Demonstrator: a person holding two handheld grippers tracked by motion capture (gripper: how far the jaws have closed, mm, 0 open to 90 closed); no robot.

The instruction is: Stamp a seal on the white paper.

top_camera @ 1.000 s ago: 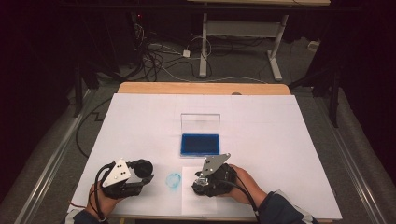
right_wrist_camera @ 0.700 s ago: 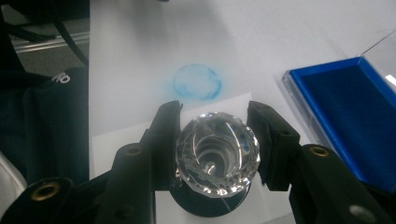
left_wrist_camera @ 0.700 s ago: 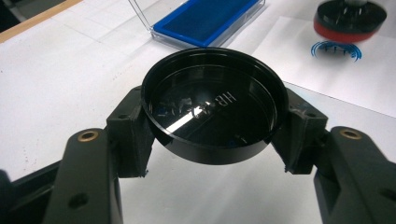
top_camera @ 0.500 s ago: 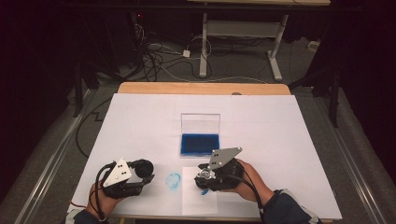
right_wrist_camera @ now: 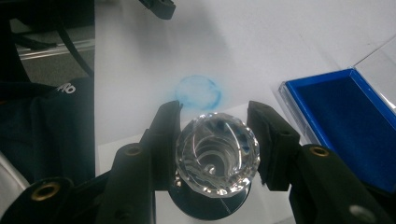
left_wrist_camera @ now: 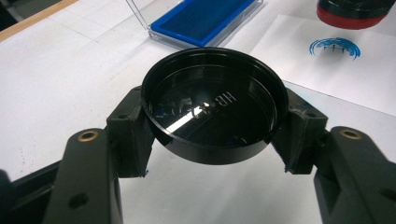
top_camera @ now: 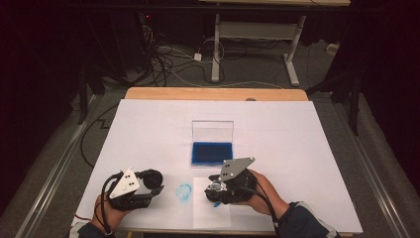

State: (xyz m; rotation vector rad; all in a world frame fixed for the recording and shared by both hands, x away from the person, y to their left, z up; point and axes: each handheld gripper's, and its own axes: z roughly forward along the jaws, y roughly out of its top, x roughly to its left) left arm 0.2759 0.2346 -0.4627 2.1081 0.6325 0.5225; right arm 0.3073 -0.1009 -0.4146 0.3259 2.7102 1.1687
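Stamping looks partway done: one blue print (top_camera: 184,192) sits on the desk (top_camera: 307,148), another on the paper (left_wrist_camera: 334,47). Right gripper (right_wrist_camera: 214,122) is clamped on the stamp (right_wrist_camera: 217,154) above the paper, left gripper (left_wrist_camera: 212,140) squeezes its black cap (left_wrist_camera: 214,109). Recapping is left.

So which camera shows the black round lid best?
The left gripper view: the glossy black round lid sits large between the fingers, its inside facing the camera. The high view shows it small and dark; the right gripper view gives nothing clear.
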